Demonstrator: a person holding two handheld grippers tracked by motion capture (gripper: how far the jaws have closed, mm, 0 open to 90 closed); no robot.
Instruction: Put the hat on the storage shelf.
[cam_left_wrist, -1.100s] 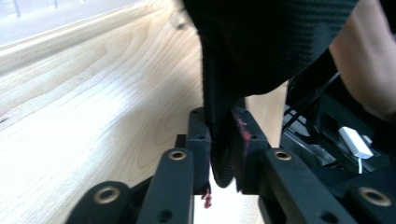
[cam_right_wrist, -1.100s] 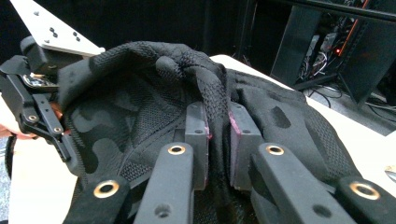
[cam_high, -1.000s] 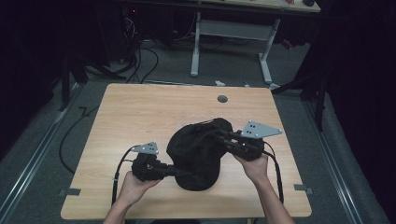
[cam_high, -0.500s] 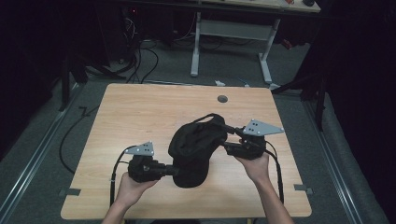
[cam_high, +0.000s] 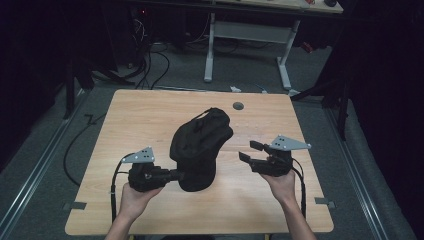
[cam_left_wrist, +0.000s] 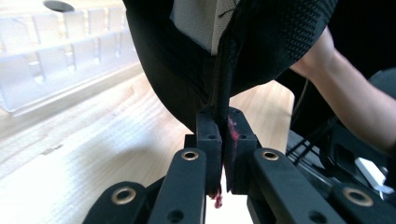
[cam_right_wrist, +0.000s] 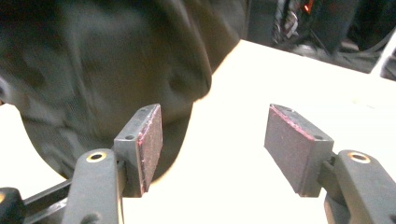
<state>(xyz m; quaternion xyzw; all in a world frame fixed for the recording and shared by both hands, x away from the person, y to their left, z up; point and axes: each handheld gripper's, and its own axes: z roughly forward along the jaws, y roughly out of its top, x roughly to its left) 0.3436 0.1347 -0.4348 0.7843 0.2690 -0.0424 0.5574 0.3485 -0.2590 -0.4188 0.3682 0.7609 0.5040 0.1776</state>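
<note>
A black cap (cam_high: 200, 142) stands propped up in the middle of the wooden table (cam_high: 145, 120). My left gripper (cam_high: 177, 175) is at its near left edge, shut on the cap's rim. In the left gripper view the jaws (cam_left_wrist: 223, 126) pinch a black mesh edge of the cap (cam_left_wrist: 271, 37), whose white inner lining shows above. My right gripper (cam_high: 247, 151) is to the right of the cap, apart from it and open. In the right gripper view its pads (cam_right_wrist: 150, 135) stand wide with bare table between them, and the cap (cam_right_wrist: 93, 60) lies blurred at the left.
A round grommet hole (cam_high: 238, 106) sits near the table's far edge. Beyond the table are a white desk frame (cam_high: 282, 55) and cables (cam_high: 150, 65) on the grey floor. Tape marks (cam_high: 322, 201) lie at the near corners. A forearm (cam_left_wrist: 355, 107) reaches across behind the cap.
My right gripper has let go of the cap, opened and drawn back to the right. The cap now stands taller and narrower, held by the left gripper alone.
</note>
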